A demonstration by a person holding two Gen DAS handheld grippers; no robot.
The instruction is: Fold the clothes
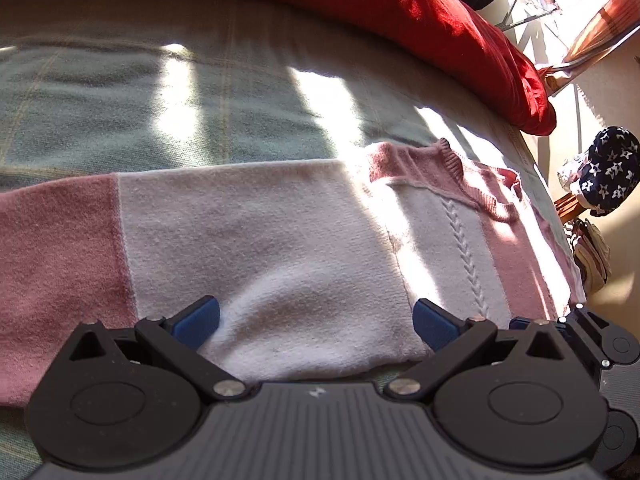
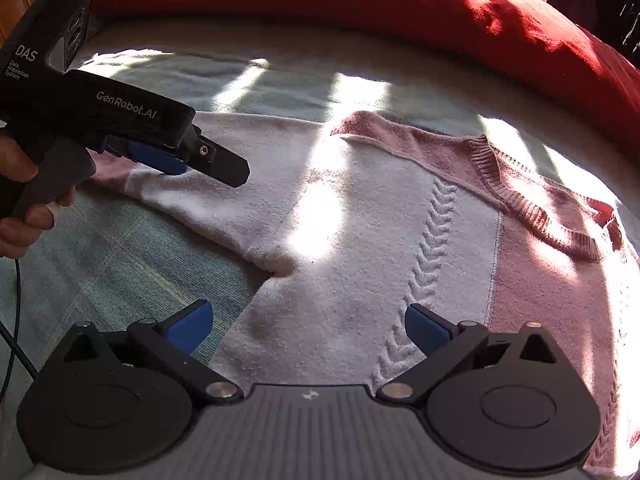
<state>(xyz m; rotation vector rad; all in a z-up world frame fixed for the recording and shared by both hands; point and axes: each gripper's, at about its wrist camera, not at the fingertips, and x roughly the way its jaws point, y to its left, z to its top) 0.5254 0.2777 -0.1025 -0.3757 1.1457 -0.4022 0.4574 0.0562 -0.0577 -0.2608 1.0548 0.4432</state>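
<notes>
pink-white sweater (image 2: 360, 208), cable-knit stripe; red pillow (image 2: 360, 8); green plaid blanket (image 1: 120, 92); blue fingers (image 2: 192, 320).

Left hand-held gripper (image 1: 316, 322) spread wide over pink-and-white sweater (image 1: 260, 240), red cushion (image 1: 420, 12) behind

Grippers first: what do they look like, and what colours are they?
The left gripper is black with blue finger pads, a grey handle, white "GenRobot.AI" and "DAS" lettering, and a black cable. The right gripper shows round black joints, silver pins and a ribbed grey body.

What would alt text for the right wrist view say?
A pink and white sweater lies spread on a bed, sunlit. The right gripper hovers open over it; the left gripper sits over a sleeve, beside a red pillow.
</notes>
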